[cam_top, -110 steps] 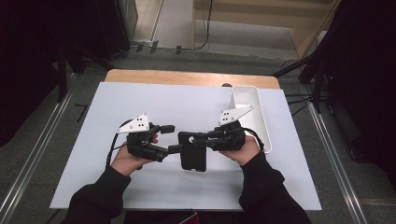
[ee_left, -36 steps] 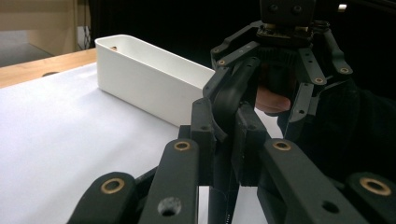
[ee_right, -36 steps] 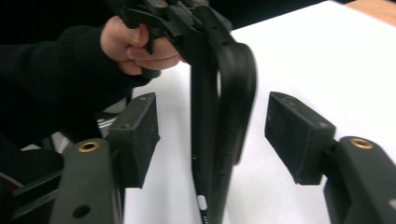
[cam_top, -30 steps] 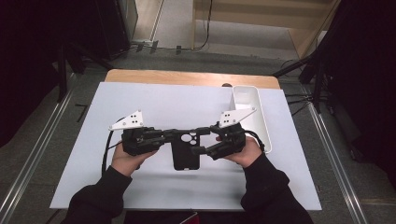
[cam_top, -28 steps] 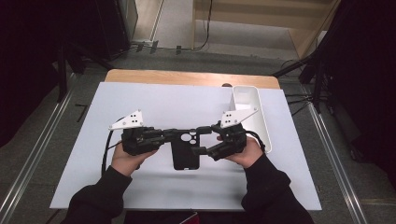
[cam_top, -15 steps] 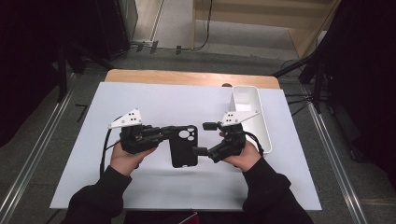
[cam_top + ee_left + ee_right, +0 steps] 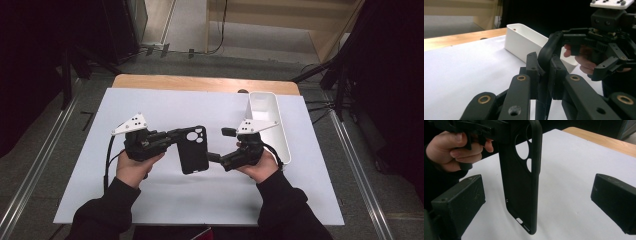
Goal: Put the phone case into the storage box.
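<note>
While the left tongs (image 7: 186,136) pinch the matte black phone case (image 7: 193,150), the right tongs (image 7: 218,144) gape empty

Black phone case (image 7: 192,149), white bin (image 7: 267,120), pale lavender mat (image 7: 165,107), tan wooden table (image 7: 200,84)

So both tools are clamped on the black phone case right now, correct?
Not quite. The left tool is clamped on the black phone case, but the right tool has let go: the right gripper view shows its jaws wide apart with the case between them, untouched.
</note>
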Demonstrator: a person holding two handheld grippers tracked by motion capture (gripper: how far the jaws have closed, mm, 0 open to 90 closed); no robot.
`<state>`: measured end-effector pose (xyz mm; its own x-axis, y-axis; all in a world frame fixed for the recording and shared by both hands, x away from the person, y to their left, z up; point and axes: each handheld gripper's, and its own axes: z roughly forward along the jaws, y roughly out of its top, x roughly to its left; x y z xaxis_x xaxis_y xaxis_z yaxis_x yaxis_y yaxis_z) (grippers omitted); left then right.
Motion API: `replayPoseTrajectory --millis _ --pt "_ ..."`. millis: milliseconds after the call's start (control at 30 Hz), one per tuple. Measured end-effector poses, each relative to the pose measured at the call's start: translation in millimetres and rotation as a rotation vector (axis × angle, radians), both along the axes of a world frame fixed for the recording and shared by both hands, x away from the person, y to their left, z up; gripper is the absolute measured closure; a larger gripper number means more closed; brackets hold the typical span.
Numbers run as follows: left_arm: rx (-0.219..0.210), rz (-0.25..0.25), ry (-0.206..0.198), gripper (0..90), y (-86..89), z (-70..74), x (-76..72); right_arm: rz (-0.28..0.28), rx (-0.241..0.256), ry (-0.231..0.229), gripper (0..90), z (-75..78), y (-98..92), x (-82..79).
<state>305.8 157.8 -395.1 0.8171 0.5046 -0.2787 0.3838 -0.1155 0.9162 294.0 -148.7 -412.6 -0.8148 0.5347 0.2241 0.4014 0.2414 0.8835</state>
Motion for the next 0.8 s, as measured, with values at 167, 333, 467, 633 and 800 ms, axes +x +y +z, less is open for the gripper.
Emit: replayPoseTrajectory --millis 167,333,467,633,800 --pt "0.026 0.079 -0.037 80.4 0.4 2.0 -2.6 -0.029 -0.004 0.008 0.0 -4.2 3.5 1.2" --pt "0.017 0.164 -0.059 80.4 3.2 3.6 -4.7 -0.069 -0.012 0.004 0.0 -6.1 7.4 0.0" --pt "0.033 0.219 -0.072 80.4 3.3 5.2 -6.4 -0.124 -0.006 0.013 0.0 -7.4 10.9 -1.2" --pt "0.065 0.267 -0.064 80.3 1.4 5.1 -6.6 -0.165 0.0 -0.013 0.0 -9.5 14.5 -3.8" --pt "0.073 0.288 -0.034 80.3 -1.6 3.9 -5.8 -0.199 0.003 -0.032 0.0 -12.9 18.1 -5.6"
